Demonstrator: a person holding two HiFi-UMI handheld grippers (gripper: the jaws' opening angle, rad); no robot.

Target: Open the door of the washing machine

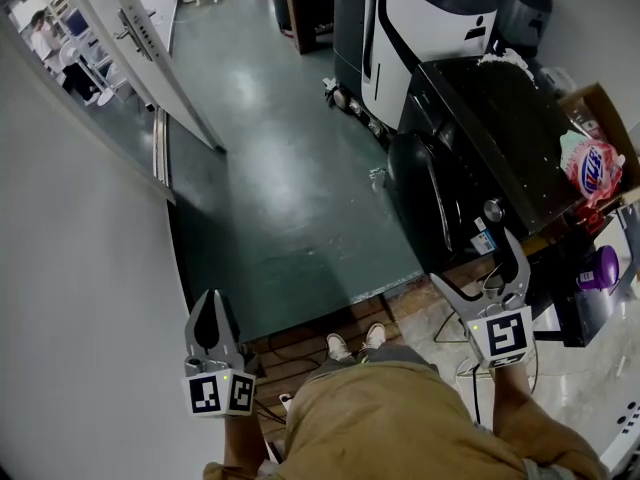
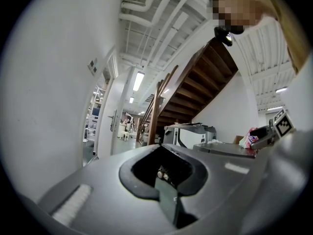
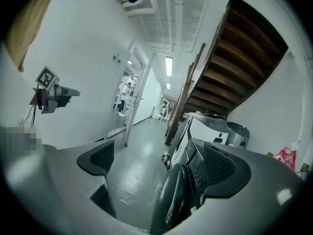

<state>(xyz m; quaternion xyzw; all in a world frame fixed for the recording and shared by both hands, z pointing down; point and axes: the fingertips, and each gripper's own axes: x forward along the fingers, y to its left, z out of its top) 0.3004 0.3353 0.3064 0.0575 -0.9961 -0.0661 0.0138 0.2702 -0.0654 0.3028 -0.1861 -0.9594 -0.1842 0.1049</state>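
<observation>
The black front-loading washing machine (image 1: 500, 133) stands at the right of the head view. Its round dark door (image 1: 413, 196) bulges out from the front toward the green floor and looks ajar. My right gripper (image 1: 482, 268) hangs just short of the machine's near front corner with its jaws spread wide and nothing between them. In the right gripper view the door (image 3: 175, 202) shows edge-on low between the pads of the right gripper (image 3: 161, 163), untouched. My left gripper (image 1: 212, 306) is held by the white wall, shut and empty, with jaws together in the left gripper view (image 2: 164, 173).
A white-and-black floor-cleaning machine (image 1: 425, 18) is parked behind the washer. A cardboard box with a pink bag (image 1: 590, 163) and a purple bottle (image 1: 600, 268) sit to its right. A glass door (image 1: 140, 43) stands open far left. Wooden stairs (image 3: 234, 67) rise overhead. My shoes (image 1: 355, 346) are near the floor's edge.
</observation>
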